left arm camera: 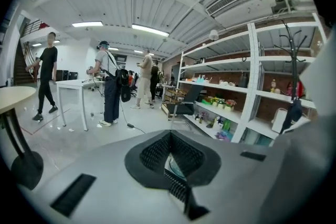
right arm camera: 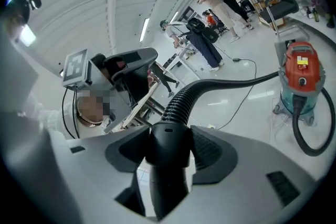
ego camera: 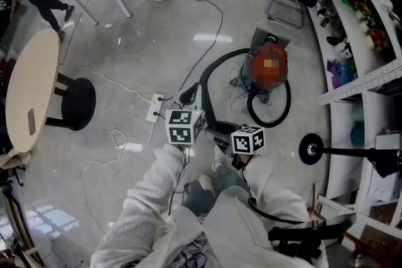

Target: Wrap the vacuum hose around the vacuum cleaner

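The right gripper (right arm camera: 168, 152) clenches the smooth black cuff of one ribbed, round hose (right arm camera: 210, 86), which curves over the glossy floor (right arm camera: 233, 110) to one red-topped vacuum cleaner (right arm camera: 298, 76) well apart. The left gripper (left arm camera: 170, 162) has its grooved pads together, holding nothing.

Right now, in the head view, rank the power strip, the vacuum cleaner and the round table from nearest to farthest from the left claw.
1. Power strip, on the floor just left of the left claw.
2. Vacuum cleaner, up to the right.
3. Round table, at the far left edge.
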Available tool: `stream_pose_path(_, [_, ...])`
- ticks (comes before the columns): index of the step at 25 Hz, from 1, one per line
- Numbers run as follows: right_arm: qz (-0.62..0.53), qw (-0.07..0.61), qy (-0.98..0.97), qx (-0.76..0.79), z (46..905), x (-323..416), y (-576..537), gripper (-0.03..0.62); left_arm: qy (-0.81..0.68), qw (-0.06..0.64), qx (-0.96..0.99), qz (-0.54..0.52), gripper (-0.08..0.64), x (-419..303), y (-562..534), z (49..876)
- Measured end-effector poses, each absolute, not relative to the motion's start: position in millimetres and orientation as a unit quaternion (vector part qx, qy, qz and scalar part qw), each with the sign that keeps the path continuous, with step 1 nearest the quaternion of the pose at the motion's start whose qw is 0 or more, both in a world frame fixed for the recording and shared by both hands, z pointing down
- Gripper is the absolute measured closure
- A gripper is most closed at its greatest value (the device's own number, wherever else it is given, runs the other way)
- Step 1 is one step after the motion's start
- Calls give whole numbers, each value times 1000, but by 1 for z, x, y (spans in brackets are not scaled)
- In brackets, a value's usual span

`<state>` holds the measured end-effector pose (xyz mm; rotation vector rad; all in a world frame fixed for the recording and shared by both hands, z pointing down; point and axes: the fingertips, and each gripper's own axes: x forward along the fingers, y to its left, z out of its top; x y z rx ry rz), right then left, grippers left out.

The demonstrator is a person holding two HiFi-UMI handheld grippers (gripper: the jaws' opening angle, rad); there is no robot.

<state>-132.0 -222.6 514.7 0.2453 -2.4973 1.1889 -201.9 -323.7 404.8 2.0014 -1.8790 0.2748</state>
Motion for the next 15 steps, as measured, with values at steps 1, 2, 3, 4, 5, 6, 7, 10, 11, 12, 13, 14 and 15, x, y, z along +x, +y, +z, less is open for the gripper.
stream_pose_path(1, [422, 187, -883, 90, 518, -120, -210, 353, -661, 198, 716, 102, 558, -191, -313, 413])
stream_pose_path(2, [421, 193, -882, 93, 520, -108, -199, 353, -654, 205, 721, 107, 558, -181, -304, 421])
stream_pose_path(3, [419, 198, -881, 96, 523, -96, -190, 353, -646, 209, 726, 112, 558, -169, -299, 427])
stream_pose_path(4, [416, 205, -880, 100, 525, -83, -184, 353, -637, 210, 732, 117, 558, -156, -297, 430])
stream_pose_path(5, [413, 212, -880, 105, 529, -68, -179, 353, -629, 209, 739, 121, 558, -143, -296, 430])
stream_pose_path(6, [410, 220, -879, 108, 533, -53, -176, 353, -621, 207, 746, 123, 558, -128, -296, 430])
stream_pose_path(7, [408, 228, -877, 111, 538, -37, -173, 353, -614, 204, 752, 124, 558, -114, -297, 430])
stream_pose_path(10, [400, 256, -873, 110, 559, 9, -171, 353, -599, 196, 766, 127, 558, -76, -301, 437])
stream_pose_path(11, [396, 266, -873, 106, 567, 24, -172, 353, -596, 196, 768, 129, 558, -64, -301, 443])
stream_pose_path(12, [391, 276, -872, 101, 577, 39, -173, 353, -593, 200, 769, 133, 558, -52, -301, 451])
stream_pose_path(13, [386, 287, -872, 95, 587, 53, -176, 353, -590, 207, 768, 137, 558, -40, -300, 461])
stream_pose_path(14, [378, 299, -872, 87, 597, 67, -181, 353, -589, 213, 767, 141, 558, -29, -302, 472])
stream_pose_path(15, [369, 312, -872, 78, 609, 80, -190, 353, -590, 217, 764, 145, 558, -18, -306, 484])
